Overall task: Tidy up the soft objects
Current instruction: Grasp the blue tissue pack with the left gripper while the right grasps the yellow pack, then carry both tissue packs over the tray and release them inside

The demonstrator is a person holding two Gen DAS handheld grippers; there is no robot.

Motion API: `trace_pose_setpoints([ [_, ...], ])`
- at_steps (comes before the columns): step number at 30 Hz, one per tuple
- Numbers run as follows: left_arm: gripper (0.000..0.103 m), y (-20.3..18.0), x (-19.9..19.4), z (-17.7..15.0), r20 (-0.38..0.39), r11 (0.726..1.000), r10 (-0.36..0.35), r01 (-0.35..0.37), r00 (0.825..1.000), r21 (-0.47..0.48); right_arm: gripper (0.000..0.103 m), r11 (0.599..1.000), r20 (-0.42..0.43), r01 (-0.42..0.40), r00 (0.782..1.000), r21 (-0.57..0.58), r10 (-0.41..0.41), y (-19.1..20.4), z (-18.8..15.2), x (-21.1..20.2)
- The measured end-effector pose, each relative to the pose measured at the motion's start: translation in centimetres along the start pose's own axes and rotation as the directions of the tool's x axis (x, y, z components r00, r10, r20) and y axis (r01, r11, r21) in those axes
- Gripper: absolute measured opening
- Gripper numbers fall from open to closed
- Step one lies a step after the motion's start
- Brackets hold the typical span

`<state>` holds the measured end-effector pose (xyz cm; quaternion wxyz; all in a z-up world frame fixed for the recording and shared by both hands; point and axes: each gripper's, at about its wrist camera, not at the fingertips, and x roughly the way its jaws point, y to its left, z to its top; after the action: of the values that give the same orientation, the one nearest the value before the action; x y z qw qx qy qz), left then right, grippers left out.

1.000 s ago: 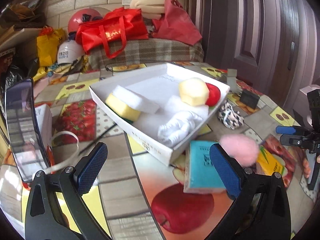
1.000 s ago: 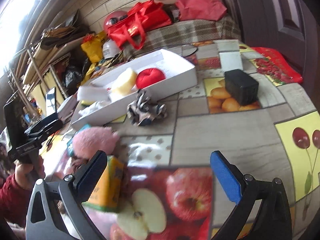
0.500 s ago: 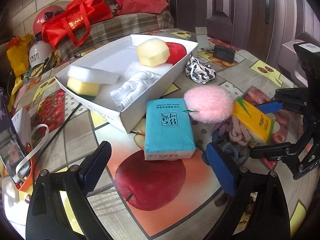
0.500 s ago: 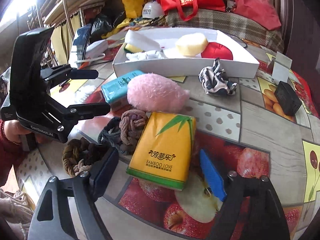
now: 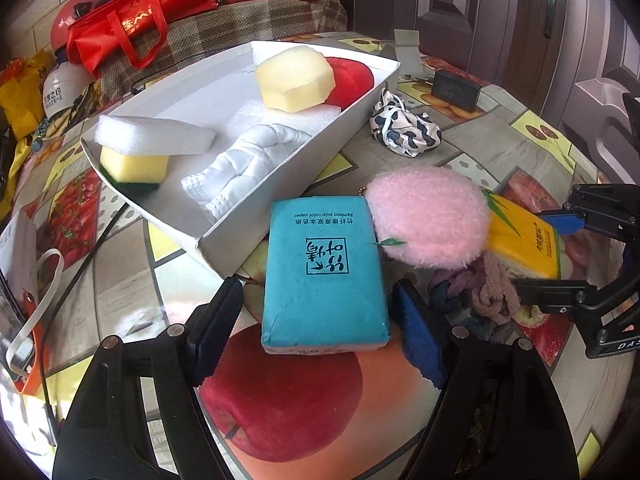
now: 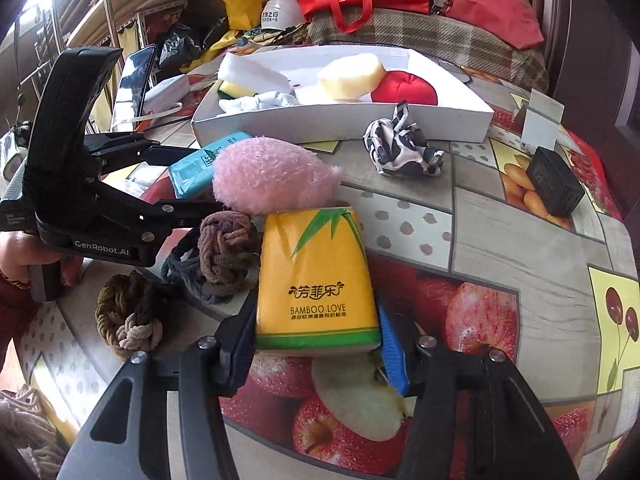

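- The left gripper (image 5: 316, 312) had just been closing; its dark and blue pads flanked the near end of the flat teal paper tissue pack (image 5: 324, 272) with a gap showing on each side, so it was not yet clamped.
- The right gripper (image 6: 316, 344) had also been closing, and its pads pressed the near end of the yellow bamboo-print tissue pack (image 6: 316, 280).
- Each pack's long axis ran away from its gripper toward the far white cardboard tray (image 5: 280, 184), which lay just beyond the teal pack.
- The fluffy pink plush ball (image 6: 272, 176) overlapped the yellow pack's far end, hiding it.
- Braided cords (image 6: 224, 256) lay between the packs, partly hidden.
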<state>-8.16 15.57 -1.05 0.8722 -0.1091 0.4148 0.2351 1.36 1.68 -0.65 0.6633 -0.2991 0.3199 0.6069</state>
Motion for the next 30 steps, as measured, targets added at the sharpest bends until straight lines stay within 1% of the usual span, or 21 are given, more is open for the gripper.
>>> trace_pose_setpoints([
  [1,0.054,0.1,-0.1,0.0,0.005,1.000,-0.009,0.009,1.000,-0.002,0.054,1.000,0.001,0.006,1.000,-0.007,-0.006,0.1,0.1,0.1],
  [2,0.050,0.2,-0.3,0.0,0.016,1.000,-0.016,0.016,1.000,-0.007,0.052,1.000,0.002,0.009,1.000,-0.012,-0.009,0.1,0.1,0.1],
  [4,0.050,0.5,-0.5,-0.2,0.022,0.999,-0.025,0.026,0.999,-0.019,0.050,1.000,0.009,0.003,1.000,-0.008,-0.003,-0.1,0.1,0.0],
  [7,0.050,0.9,-1.6,-0.8,0.057,0.999,-0.030,0.032,0.998,-0.038,0.050,0.999,0.036,-0.001,0.999,0.045,0.000,-1.1,0.0,-0.5],
  [9,0.050,1.0,-2.9,-1.3,0.107,0.999,-0.011,0.016,0.994,-0.044,0.050,0.996,0.086,-0.012,0.996,0.088,0.004,-2.0,-0.3,-1.5],
  [10,0.050,0.9,-3.6,-1.5,0.142,0.999,0.005,0.002,0.990,-0.045,0.050,0.994,0.120,-0.018,0.993,0.106,0.005,-2.4,-0.4,-2.1],
  [11,0.050,0.9,-4.5,-1.7,0.185,0.998,0.040,-0.031,0.982,-0.051,0.050,0.992,0.159,-0.021,0.987,0.125,0.001,-2.8,-0.6,-2.8],
  [12,0.050,0.7,-5.3,-1.9,0.231,0.996,0.082,-0.070,0.970,-0.061,0.050,0.989,0.203,-0.015,0.979,0.145,-0.015,-3.1,-0.8,-3.6],
  [13,0.050,0.8,-6.3,-2.1,0.285,0.992,0.120,-0.102,0.951,-0.078,0.050,0.986,0.257,-0.002,0.966,0.165,-0.042,-3.5,-1.0,-4.5],
  [14,0.050,0.9,-7.4,-2.4,0.355,0.985,0.165,-0.134,0.920,-0.108,0.050,0.983,0.319,0.006,0.945,0.185,-0.066,-3.9,-1.2,-5.4],
  [15,0.050,1.1,-8.6,-2.8,0.432,0.975,0.216,-0.169,0.875,-0.144,0.050,0.979,0.381,0.014,0.920,0.205,-0.093,-4.4,-1.5,-6.4],
  [16,0.050,1.3,-9.5,-3.1,0.496,0.962,0.269,-0.210,0.826,-0.173,0.050,0.972,0.432,0.043,0.891,0.230,-0.142,-4.9,-1.8,-7.3],
  [17,0.050,1.6,-9.9,-3.2,0.526,0.952,0.306,-0.237,0.794,-0.195,0.050,0.964,0.464,0.082,0.864,0.254,-0.195,-5.4,-2.0,-7.9],
  [18,0.050,2.0,-9.7,-3.0,0.523,0.946,0.322,-0.246,0.789,-0.211,0.050,0.954,0.482,0.113,0.843,0.276,-0.239,-5.9,-2.2,-8.4],
  [19,0.050,2.3,-9.3,-2.7,0.502,0.945,0.323,-0.244,0.802,-0.218,0.050,0.945,0.488,0.123,0.832,0.303,-0.265,-6.4,-2.3,-8.7],
  [20,0.050,2.7,-8.9,-2.4,0.483,0.943,0.327,-0.244,0.813,-0.227,0.050,0.935,0.486,0.118,0.828,0.335,-0.279,-7.1,-2.5,-8.7],
  [24,0.050,3.1,-8.7,-2.1,0.484,0.938,0.335,-0.236,0.808,-0.256,0.050,0.911,0.480,0.096,0.824,0.402,-0.299,-8.3,-2.8,-8.8],
  [26,0.050,3.1,-8.6,-2.1,0.484,0.936,0.339,-0.238,0.807,-0.259,0.050,0.910,0.479,0.106,0.822,0.400,-0.307,-8.1,-2.7,-8.8],
  [27,0.050,2.9,-8.5,-1.9,0.480,0.936,0.340,-0.239,0.809,-0.259,0.050,0.913,0.481,0.119,0.820,0.391,-0.312,-7.9,-2.5,-8.7],
  [29,0.050,2.9,-8.2,-1.7,0.472,0.934,0.343,-0.241,0.812,-0.264,0.050,0.917,0.479,0.160,0.813,0.365,-0.332,-7.6,-2.2,-8.4],
  [30,0.050,3.0,-8.1,-1.6,0.471,0.933,0.346,-0.241,0.812,-0.268,0.050,0.919,0.472,0.175,0.815,0.353,-0.336,-7.7,-1.9,-8.1],
])
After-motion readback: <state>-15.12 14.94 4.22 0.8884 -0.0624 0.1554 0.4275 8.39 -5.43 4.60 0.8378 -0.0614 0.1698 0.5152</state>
